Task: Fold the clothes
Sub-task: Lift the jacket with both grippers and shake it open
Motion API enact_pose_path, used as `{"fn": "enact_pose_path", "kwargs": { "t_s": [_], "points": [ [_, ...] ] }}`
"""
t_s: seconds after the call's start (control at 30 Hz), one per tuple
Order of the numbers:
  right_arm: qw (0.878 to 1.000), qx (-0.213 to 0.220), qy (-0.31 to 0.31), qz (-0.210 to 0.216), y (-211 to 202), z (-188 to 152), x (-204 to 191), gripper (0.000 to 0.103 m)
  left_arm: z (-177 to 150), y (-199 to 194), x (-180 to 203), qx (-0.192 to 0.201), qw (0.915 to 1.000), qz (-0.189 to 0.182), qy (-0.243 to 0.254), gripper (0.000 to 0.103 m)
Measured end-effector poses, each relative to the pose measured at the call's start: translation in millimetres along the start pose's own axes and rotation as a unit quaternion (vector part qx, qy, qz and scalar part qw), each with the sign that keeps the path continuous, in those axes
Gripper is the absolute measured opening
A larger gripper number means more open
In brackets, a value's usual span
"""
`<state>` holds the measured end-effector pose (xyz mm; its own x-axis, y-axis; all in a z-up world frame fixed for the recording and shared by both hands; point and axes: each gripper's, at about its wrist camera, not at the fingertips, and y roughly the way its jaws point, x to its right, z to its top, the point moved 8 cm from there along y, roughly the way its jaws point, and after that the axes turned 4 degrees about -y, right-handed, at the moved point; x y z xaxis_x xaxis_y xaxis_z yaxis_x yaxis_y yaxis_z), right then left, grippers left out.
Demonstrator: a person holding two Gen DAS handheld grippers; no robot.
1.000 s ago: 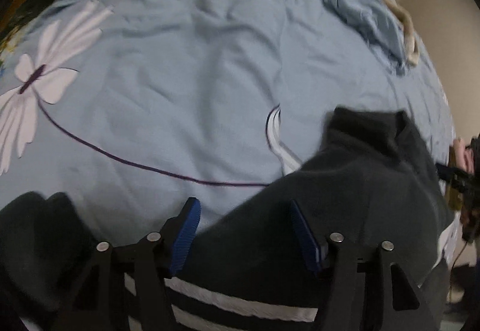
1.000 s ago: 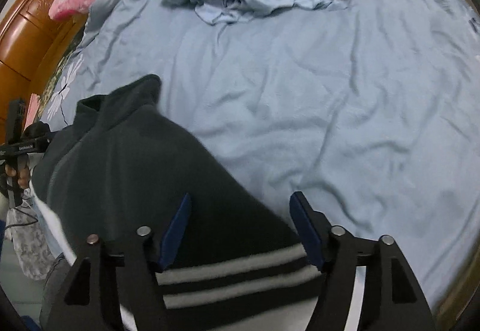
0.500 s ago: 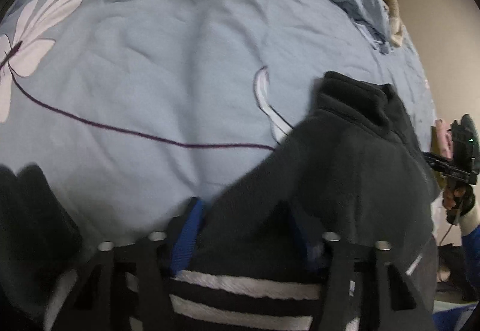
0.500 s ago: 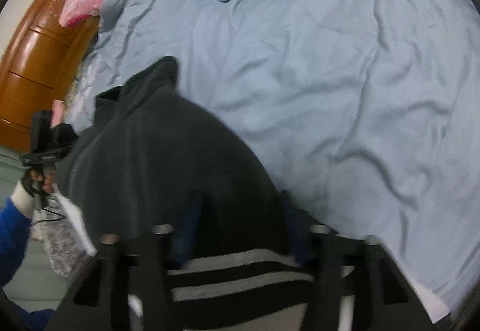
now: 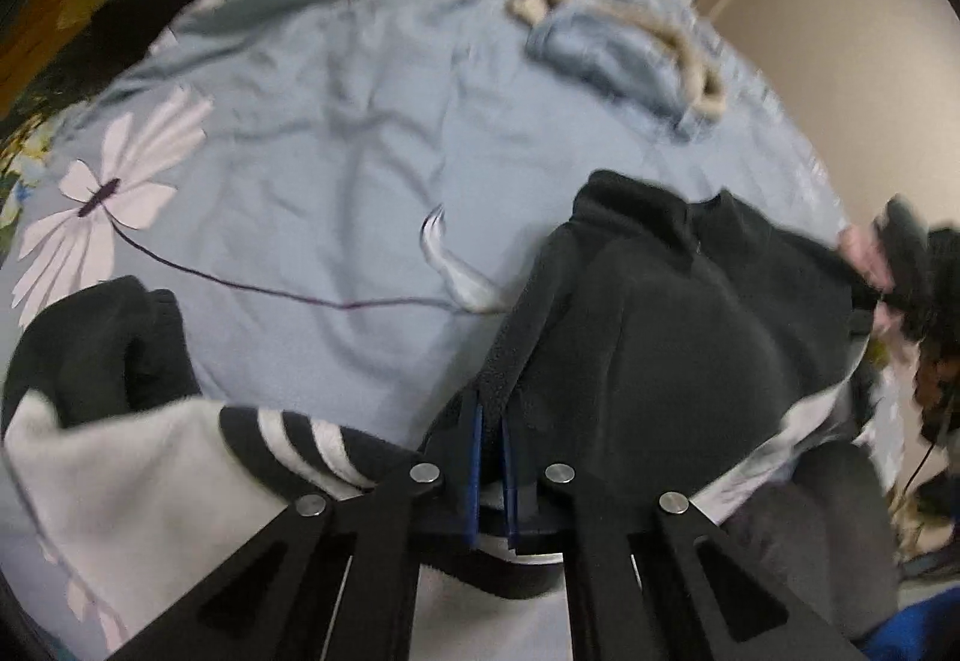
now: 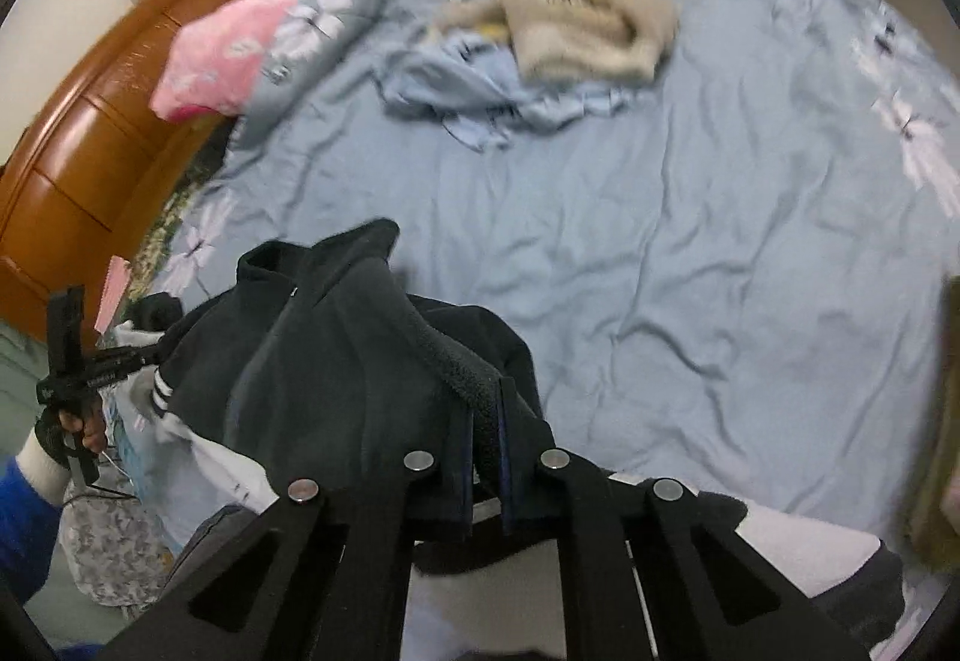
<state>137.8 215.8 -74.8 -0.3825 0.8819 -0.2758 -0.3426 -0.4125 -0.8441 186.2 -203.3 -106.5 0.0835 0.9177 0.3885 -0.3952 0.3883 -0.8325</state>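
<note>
- Holding the fleece [image 5: 672, 337] with both tools, you have it raised at the near edge of the bed [image 5: 336, 163], its collar pointing toward the far side.
- Your left gripper [image 5: 492, 472] has its jaws pinched shut on a fold of the fleece; the blue pads sit almost together with dark fabric between them.
- Your right gripper [image 6: 483, 472] shows the same: jaws closed on a fleece edge, pile fabric standing up between the pads.
- One sleeve [image 5: 300, 442] with white stripes hangs to the left of the left gripper, and pale lining [image 5: 138, 487] shows beside it.
- Seen from the right wrist view, your left hand [image 6: 78, 427] grips its tool at the left side of the fleece.
- A beige sweater [image 6: 591, 34] lies on a crumpled blue garment [image 6: 480, 91] at the far part of the bed, well apart from the fleece.
- A pink pillow [image 6: 222, 55] rests against the wooden headboard [image 6: 90, 133].
- Both views are motion-blurred; finer detail cannot be read.
</note>
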Motion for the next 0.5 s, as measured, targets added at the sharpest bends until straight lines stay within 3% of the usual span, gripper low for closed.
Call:
{"fn": "enact_pose_path", "kwargs": {
  "t_s": [0.07, 0.33, 0.5],
  "points": [
    [1.000, 0.006, -0.009, -0.008, -8.8, -11.9, -5.5, 0.006, -7.2, 2.5, 6.0, -0.001, 1.0000, 0.004, 0.004, 0.006],
    [0.998, -0.059, 0.011, -0.002, 15.7, -68.2, 11.5, 0.006, -30.2, 28.5, 5.4, -0.030, 0.9993, 0.005, -0.020, 0.006],
    [0.997, -0.078, 0.010, 0.008, 31.7, -76.2, 14.7, 0.007, -32.1, 39.4, 1.6, -0.050, 0.9987, 0.008, -0.010, 0.009]
  ]
}}
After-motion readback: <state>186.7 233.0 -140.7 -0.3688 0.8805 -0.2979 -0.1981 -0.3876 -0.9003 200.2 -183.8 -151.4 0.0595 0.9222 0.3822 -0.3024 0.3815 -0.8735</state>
